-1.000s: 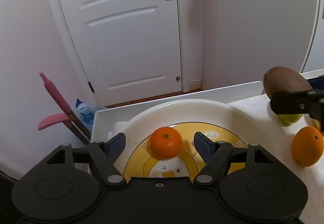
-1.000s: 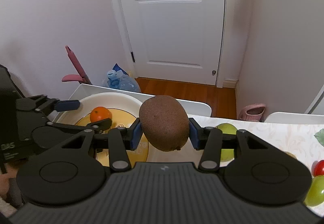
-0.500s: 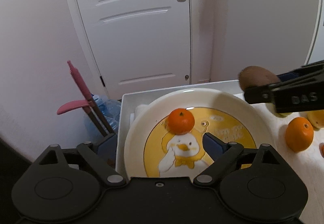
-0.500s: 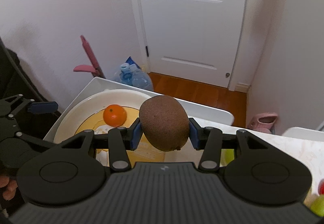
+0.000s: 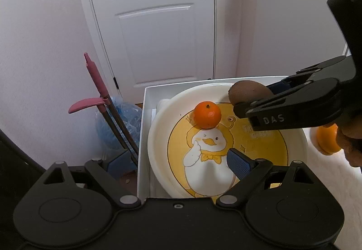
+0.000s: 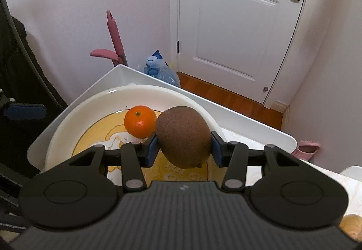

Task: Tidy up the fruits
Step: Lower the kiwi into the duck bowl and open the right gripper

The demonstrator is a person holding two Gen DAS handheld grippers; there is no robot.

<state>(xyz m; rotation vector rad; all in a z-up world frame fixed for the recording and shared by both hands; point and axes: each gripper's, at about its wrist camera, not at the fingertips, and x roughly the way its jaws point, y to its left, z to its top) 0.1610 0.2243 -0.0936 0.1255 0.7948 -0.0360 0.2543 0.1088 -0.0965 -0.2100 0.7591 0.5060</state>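
Over the plate with the yellow duck picture, the right gripper clamps a brown kiwi, just right of the orange mandarin lying on the plate's far part. At the plate's near left edge, the left gripper stands wide with nothing between its fingers.

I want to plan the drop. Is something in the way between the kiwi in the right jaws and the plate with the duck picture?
Nothing visible blocks it. The kiwi hangs over the plate; the orange lies beside it.
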